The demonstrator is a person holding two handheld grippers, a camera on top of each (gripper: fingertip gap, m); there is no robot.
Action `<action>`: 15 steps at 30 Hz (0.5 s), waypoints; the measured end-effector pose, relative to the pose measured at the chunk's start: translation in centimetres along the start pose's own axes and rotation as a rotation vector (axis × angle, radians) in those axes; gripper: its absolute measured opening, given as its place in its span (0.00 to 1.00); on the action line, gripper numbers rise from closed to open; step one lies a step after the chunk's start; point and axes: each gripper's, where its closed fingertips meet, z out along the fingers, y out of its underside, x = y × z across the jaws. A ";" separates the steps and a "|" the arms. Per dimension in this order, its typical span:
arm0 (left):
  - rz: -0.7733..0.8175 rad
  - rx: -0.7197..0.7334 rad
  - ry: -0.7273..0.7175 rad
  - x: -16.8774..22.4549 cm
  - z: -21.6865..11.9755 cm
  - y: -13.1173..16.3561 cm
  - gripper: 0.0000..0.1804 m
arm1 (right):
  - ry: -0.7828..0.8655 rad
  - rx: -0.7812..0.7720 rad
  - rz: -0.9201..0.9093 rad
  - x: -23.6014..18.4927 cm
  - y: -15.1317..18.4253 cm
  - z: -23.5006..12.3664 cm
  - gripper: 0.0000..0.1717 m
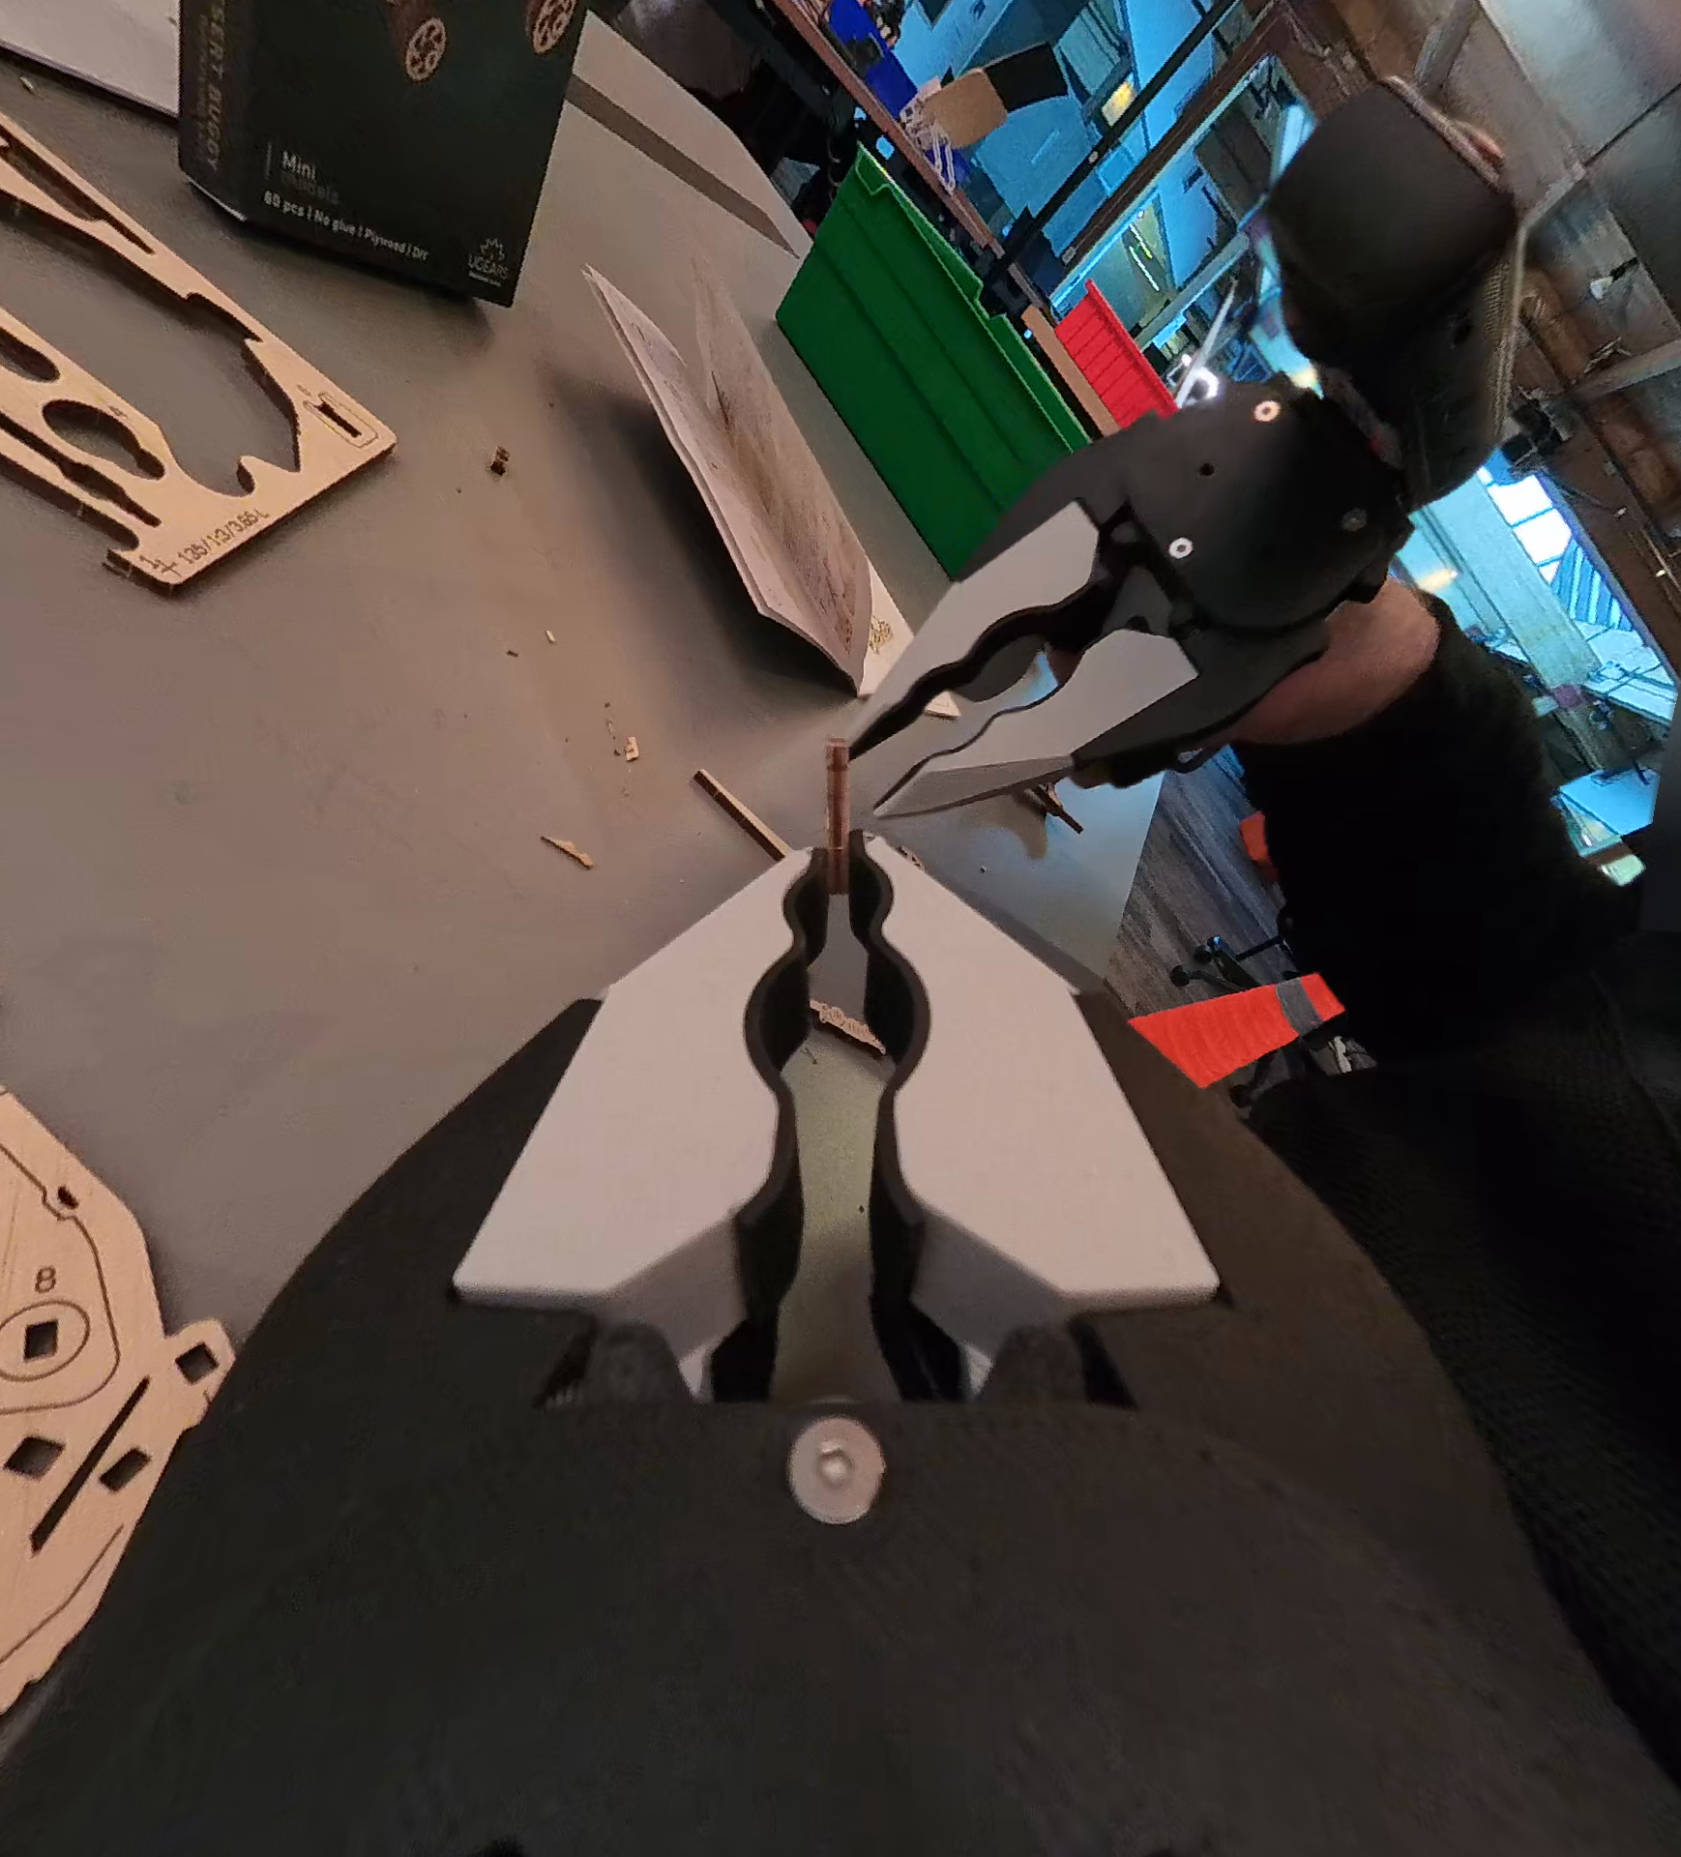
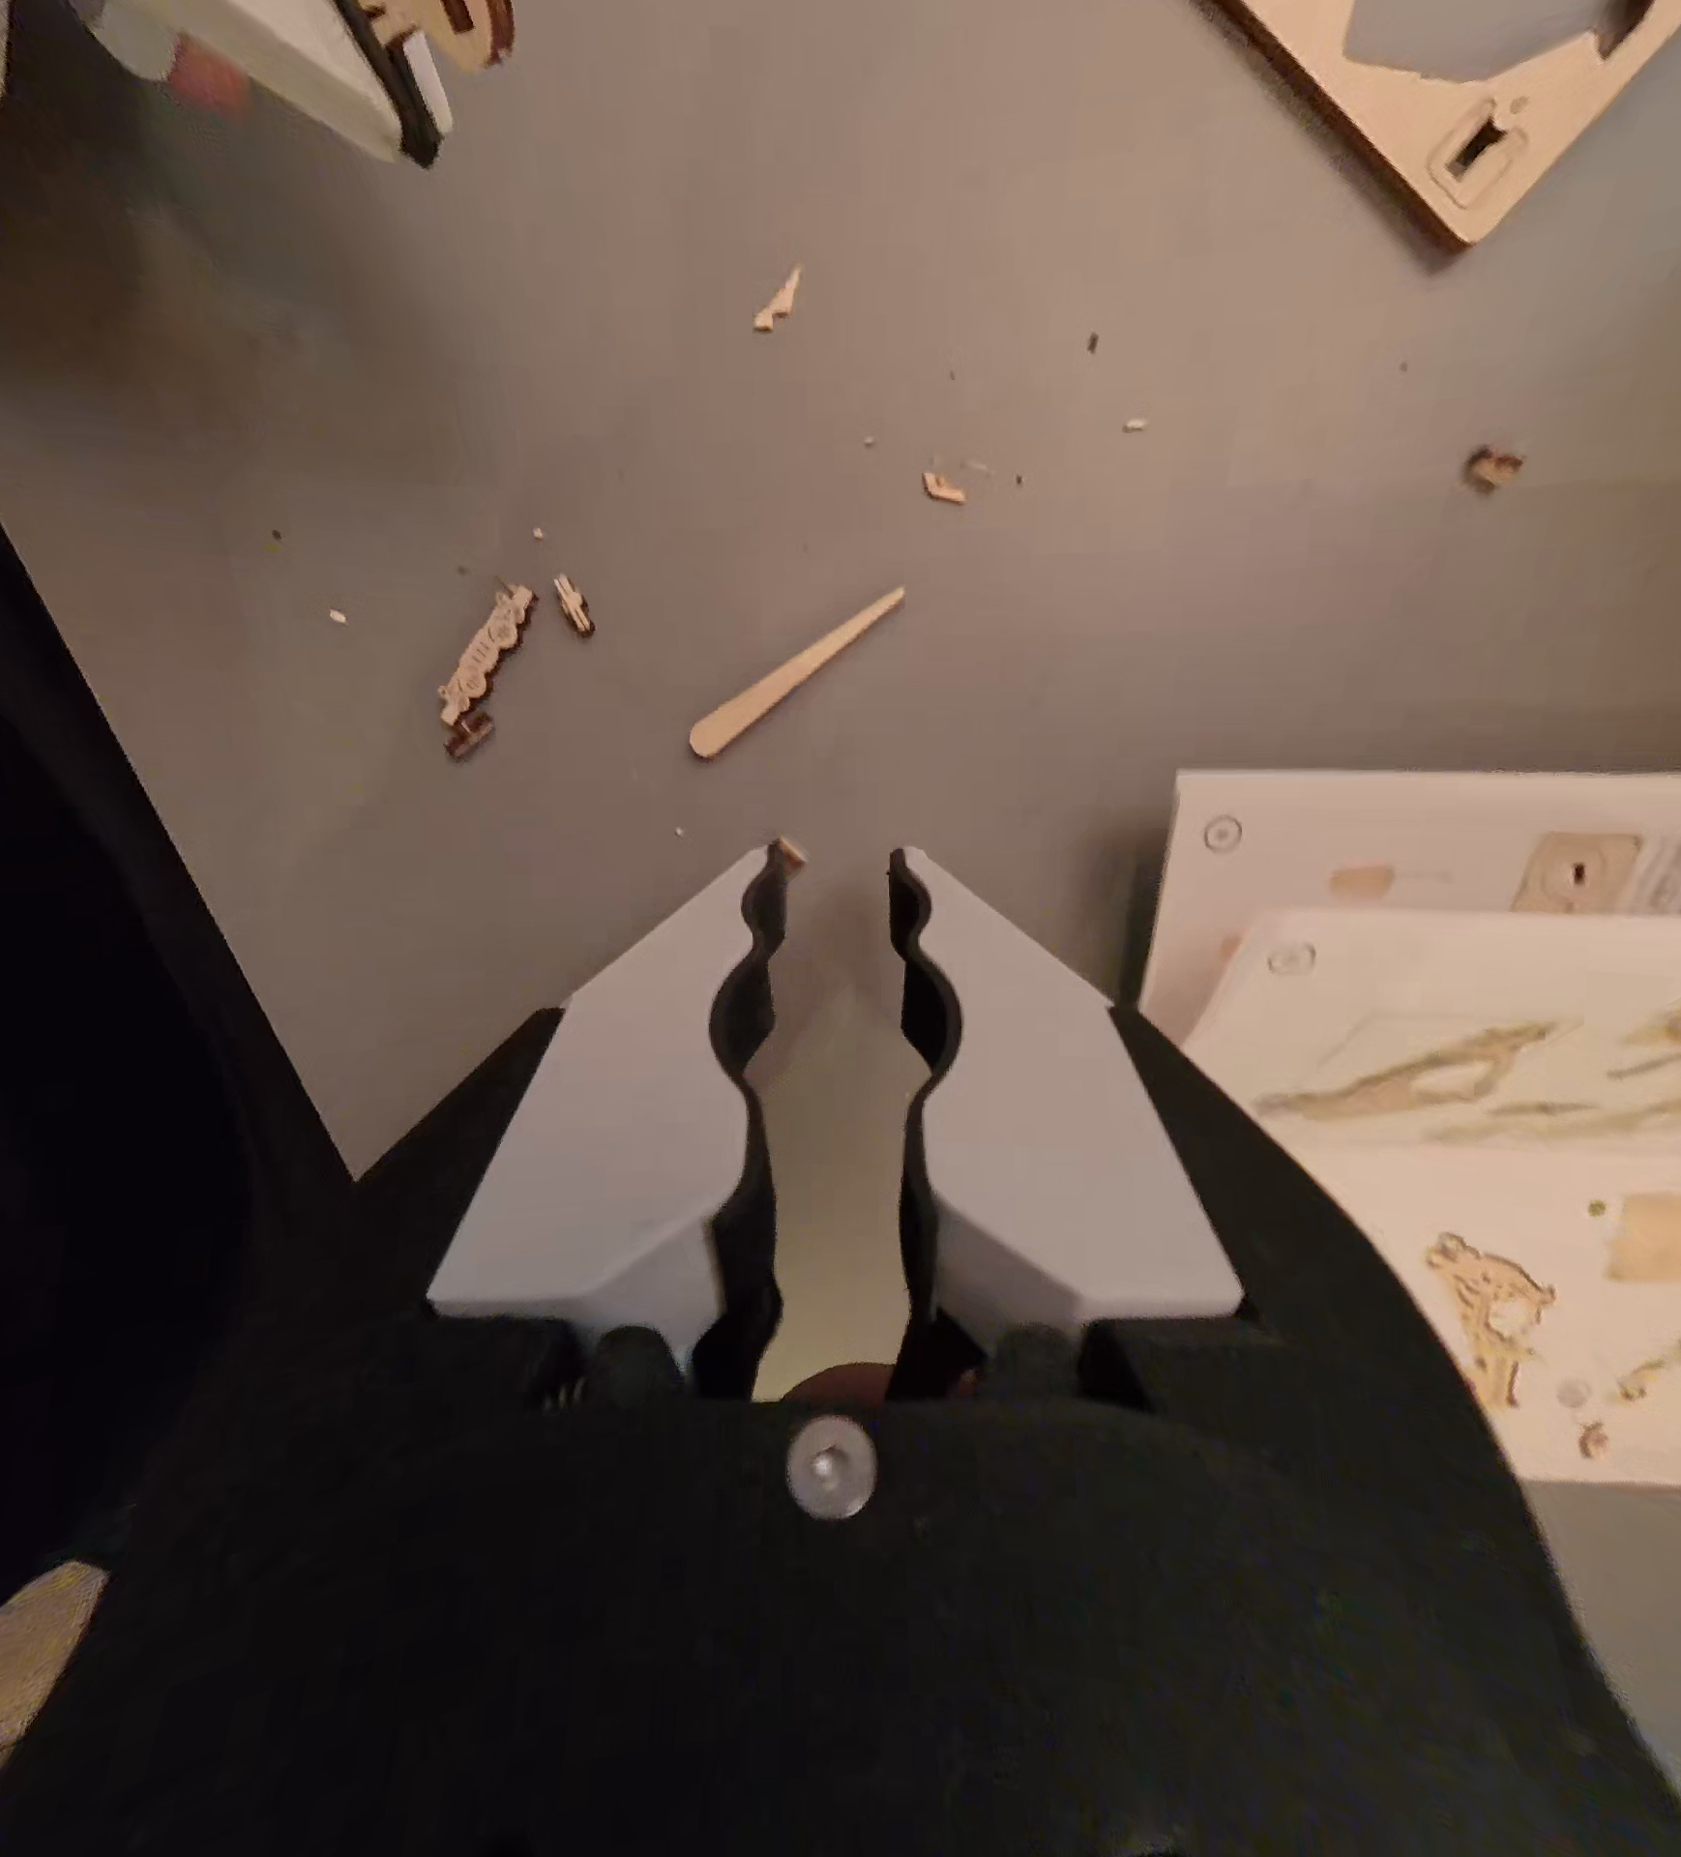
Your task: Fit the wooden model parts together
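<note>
Left gripper [image 1: 837, 866] is clamping a thin wooden part [image 1: 836, 804] edge-on at its fingertips, pads pressing both sides, the part sticking up past the tips. Right gripper [image 1: 862, 779] is sitting just beside that wooden part with its jaws standing apart, not gripping anything; its upper fingertip is nearly at the top of the part, but contact cannot be told. In the right wrist view a tiny wood chip [image 2: 789, 852] is showing at one fingertip of the open right gripper; whether it is stuck to the pad cannot be told.

Taking the wooden part as landmark: the grey table [image 1: 334, 764] is lying under it, a thin stick [image 1: 738, 812] is lying just left of it, and small wood crumbs [image 1: 567, 850] are scattering farther left. The open instruction booklet [image 1: 766, 472] is lying beyond it. The dark kit box [image 1: 364, 131] is standing far beyond and left. A punched-out plywood sheet [image 1: 113, 402] is lying well left, and another plywood sheet [image 1: 2, 1407] is lying nearer the camera, left. A green bin [image 1: 897, 352] is sitting beyond the table's edge.
</note>
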 end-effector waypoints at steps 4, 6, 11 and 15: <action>-0.001 -0.005 0.002 0.0 0.1 0.1 0.00 | -0.008 0.034 -0.009 -0.5 0.7 -0.2 0.07; 0.001 -0.004 0.001 0.0 0.1 0.1 0.01 | -0.011 0.050 -0.025 -0.9 0.8 0.2 0.05; 0.005 -0.009 -0.001 0.0 0.1 0.1 0.01 | 0.022 0.069 -0.076 -0.7 0.5 1.2 0.02; 0.005 -0.011 0.001 0.0 0.1 0.2 0.01 | -0.014 0.085 -0.064 -0.8 0.0 1.5 0.00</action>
